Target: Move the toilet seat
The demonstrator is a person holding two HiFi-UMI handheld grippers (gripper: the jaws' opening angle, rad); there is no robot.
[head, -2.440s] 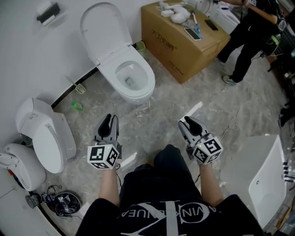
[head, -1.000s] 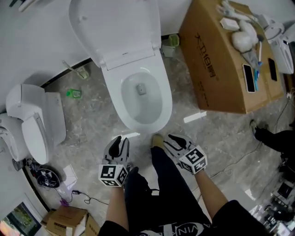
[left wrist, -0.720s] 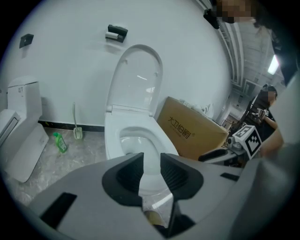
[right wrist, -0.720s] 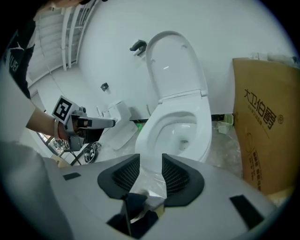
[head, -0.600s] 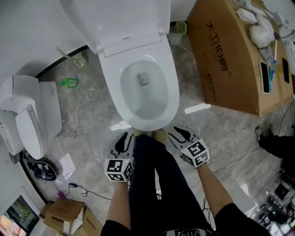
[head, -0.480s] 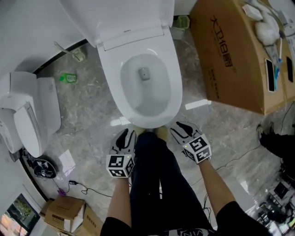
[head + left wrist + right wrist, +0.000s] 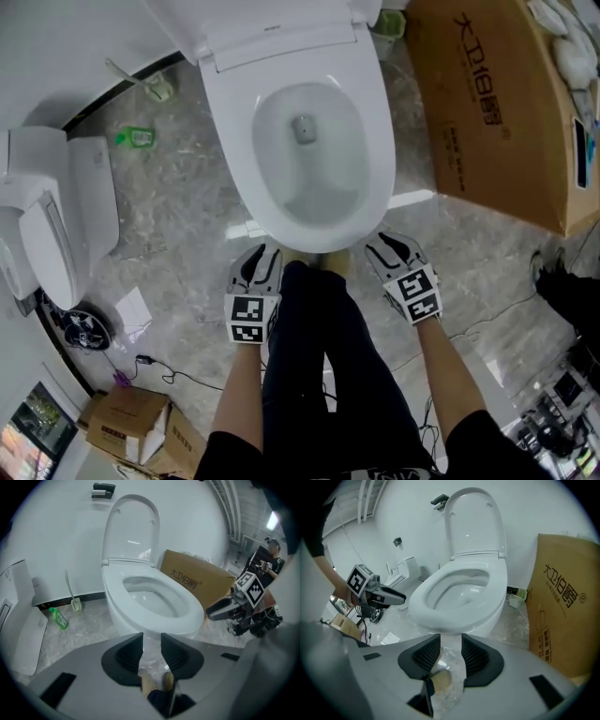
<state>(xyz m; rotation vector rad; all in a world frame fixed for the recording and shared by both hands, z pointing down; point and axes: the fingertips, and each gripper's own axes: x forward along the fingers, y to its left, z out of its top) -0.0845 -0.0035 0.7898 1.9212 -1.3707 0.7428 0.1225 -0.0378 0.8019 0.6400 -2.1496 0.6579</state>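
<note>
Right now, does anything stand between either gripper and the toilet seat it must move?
Nothing visible does. The left gripper, its jaws just opened wider, and the right gripper hover open and empty at the front of the bowl; only open space lies before the toilet seat.

Facing toilet seat (image 7: 190,607), lid (image 7: 131,531) up; L gripper (image 7: 151,639) jaws just opening, empty; green btl (image 7: 58,618) left of seat.
</note>
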